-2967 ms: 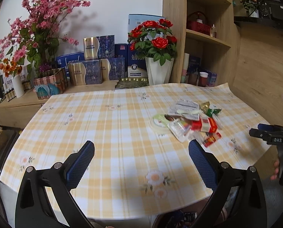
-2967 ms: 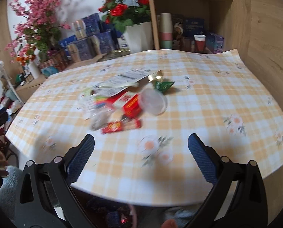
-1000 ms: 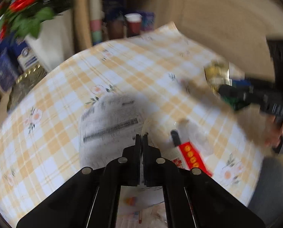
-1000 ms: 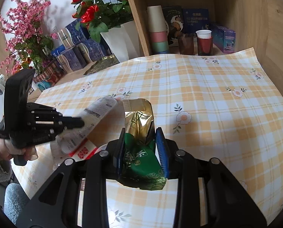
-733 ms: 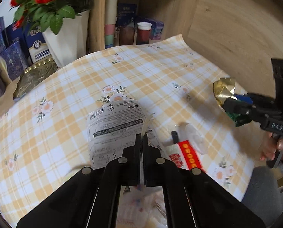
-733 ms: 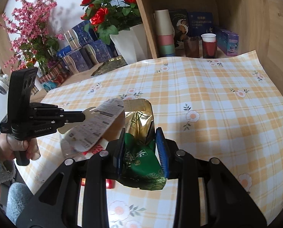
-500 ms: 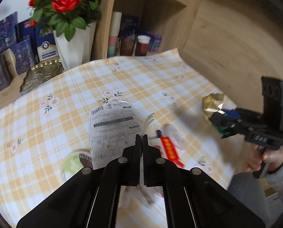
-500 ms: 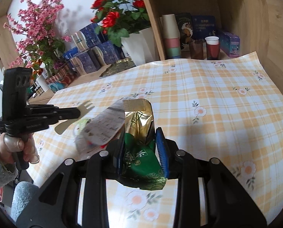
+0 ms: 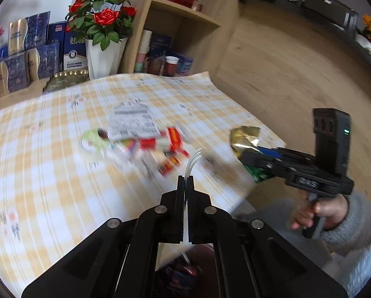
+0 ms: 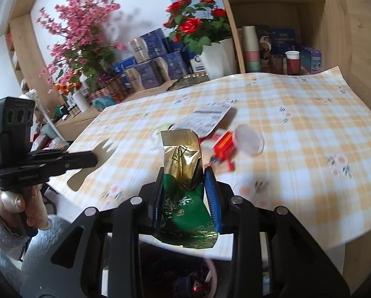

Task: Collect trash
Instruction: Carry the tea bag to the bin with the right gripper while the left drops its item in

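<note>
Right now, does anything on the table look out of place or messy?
Yes. A heap of wrappers lies scattered on the checked tablecloth, with a clear plastic cup tipped on its side beside a red packet.

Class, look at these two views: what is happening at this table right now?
A person is clearing trash with two handheld grippers. The right gripper is shut on a green and gold foil packet. The left gripper is shut on a thin white plastic piece. More wrappers lie on the checked tablecloth.

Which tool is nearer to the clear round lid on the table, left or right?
Right. The right tool is just short of the clear lid; the left tool is off the table's far side.
</note>
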{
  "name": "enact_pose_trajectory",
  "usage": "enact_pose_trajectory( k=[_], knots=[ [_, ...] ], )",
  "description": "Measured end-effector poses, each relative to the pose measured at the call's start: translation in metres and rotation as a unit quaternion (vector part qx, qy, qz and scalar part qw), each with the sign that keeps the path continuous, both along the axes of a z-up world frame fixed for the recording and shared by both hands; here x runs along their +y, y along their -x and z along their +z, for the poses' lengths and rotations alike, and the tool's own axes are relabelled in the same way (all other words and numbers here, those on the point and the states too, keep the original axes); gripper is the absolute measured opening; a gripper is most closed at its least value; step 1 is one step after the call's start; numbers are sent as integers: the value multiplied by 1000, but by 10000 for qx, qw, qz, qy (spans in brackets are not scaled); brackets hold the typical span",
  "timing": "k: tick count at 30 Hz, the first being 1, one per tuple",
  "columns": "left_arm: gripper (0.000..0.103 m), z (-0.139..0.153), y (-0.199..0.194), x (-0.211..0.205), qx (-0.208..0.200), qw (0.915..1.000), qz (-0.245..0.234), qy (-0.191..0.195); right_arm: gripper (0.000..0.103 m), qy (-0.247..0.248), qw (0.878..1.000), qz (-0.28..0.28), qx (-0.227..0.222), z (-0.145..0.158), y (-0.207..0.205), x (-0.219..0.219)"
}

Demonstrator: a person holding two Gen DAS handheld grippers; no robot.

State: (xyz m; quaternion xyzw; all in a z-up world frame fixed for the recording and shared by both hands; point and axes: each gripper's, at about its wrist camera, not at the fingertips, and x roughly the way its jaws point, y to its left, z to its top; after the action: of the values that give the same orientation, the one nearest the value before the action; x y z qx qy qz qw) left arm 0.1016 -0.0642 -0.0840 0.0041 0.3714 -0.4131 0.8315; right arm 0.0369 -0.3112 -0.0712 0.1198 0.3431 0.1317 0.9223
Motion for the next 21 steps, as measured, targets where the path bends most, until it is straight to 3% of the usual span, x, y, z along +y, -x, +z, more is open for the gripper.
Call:
enact_pose_trajectory(
  k=[5,9,13,17,21],
  knots=[
    [2,-27,56,15,156,9995,-246,-126,33,-39,9999,-54,127,-17,37,11],
    [2,-63,76,11,527,9973,-389,-322,33,-93,9993,-197,298,-33,51,10],
    [2,-97,80,0,806,9942,-470,-542,33,-209,9979,-348,507,-46,57,5],
    [2,-131,76,-12,1234,9884,-515,-719,33,-236,9975,-413,527,-46,59,0],
    [2,-156,75,-21,1408,9832,-596,-1000,33,-281,9970,-492,525,-46,59,-6]
  ],
)
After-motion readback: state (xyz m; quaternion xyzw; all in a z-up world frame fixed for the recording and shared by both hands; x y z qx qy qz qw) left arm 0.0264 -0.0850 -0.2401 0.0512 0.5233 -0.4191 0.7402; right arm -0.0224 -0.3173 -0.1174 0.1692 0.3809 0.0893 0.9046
